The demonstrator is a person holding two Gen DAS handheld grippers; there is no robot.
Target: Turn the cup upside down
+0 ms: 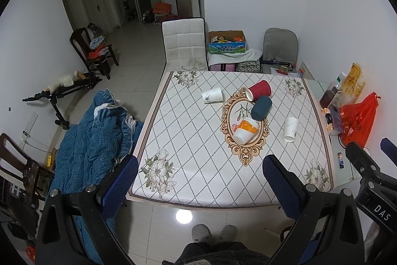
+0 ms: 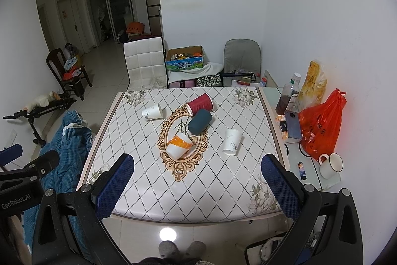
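While cups lie toppled, their rims stay unclear.

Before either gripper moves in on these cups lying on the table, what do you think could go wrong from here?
1. The red cup, teal cup and orange-and-white cup lie close together on their sides; gripping one may well nudge a neighbour and set it rolling.
2. The white paper cup looks thin, so a hard squeeze might crush it.
3. Both the left gripper and the right gripper are open above the table's near edge.
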